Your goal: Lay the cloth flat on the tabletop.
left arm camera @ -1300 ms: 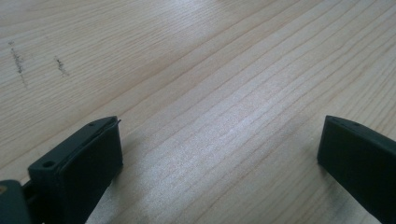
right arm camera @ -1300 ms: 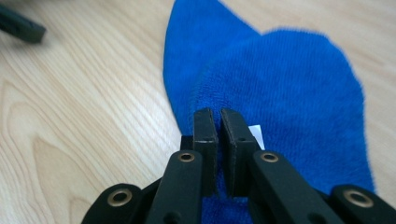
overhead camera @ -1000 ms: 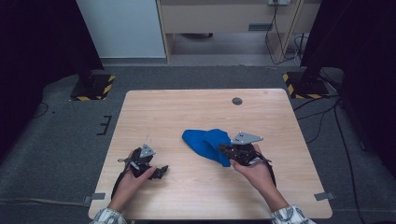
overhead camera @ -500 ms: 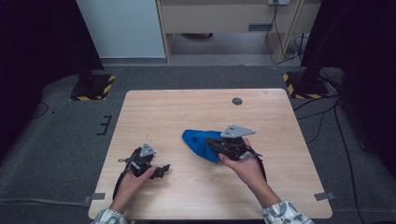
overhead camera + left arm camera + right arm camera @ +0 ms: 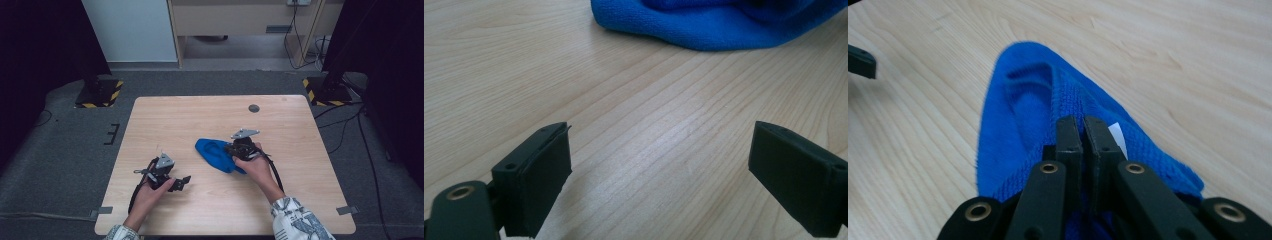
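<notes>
**Blue cloth pinched at mid-desk, wide bare wood all around**

Grey carpet is seen around a pale wooden desk (image 5: 210,115), whose far half is bare but for a small dark disc (image 5: 254,108) near the far edge. A blue cloth (image 5: 215,154) is bunched right of centre, well clear of every edge. Open wood is left between it and the left gripper (image 5: 182,182), which is held low near the near-left part of the desk, pointed toward the cloth; its fingers (image 5: 541,180) are spread wide with nothing between them, having just been closing slightly. The right gripper (image 5: 239,150) is reached in over the cloth's right side, forearm angled from the near edge, and its fingers (image 5: 1069,140) are clamped together on a fold of the cloth.
</notes>
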Action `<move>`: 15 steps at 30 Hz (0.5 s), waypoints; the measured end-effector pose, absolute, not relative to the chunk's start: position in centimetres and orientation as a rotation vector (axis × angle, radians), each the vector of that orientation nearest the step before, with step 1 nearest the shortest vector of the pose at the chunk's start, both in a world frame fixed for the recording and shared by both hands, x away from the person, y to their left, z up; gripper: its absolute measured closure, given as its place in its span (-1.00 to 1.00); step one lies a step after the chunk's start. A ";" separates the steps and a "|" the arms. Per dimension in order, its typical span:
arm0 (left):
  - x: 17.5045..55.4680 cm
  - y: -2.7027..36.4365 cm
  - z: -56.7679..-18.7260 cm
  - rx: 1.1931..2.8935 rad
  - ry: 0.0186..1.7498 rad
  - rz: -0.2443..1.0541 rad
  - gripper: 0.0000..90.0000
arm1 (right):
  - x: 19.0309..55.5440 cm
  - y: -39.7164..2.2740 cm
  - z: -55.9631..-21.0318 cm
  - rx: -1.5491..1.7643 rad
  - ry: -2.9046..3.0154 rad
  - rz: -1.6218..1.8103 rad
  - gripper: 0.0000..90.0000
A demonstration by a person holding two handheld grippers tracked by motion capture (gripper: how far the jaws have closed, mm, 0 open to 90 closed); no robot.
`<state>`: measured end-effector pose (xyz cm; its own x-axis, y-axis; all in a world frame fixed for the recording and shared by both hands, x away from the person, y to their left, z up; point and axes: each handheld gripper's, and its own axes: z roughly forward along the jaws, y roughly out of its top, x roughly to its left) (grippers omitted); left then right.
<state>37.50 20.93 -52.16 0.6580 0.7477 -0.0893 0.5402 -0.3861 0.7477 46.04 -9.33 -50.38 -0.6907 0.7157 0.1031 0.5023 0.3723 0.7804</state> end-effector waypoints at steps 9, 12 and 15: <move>37.5 21.1 -52.4 2.101 1.009 0.333 -0.79 | 45.8 -10.8 -50.1 1.097 2.360 1.364 0.72; 37.5 21.0 -52.5 2.111 1.005 0.335 -0.78 | 45.4 -11.0 -49.1 1.069 2.364 1.420 0.49; 37.5 21.0 -52.6 2.120 1.003 0.335 -0.78 | 45.2 -11.1 -48.9 1.041 2.363 1.413 0.46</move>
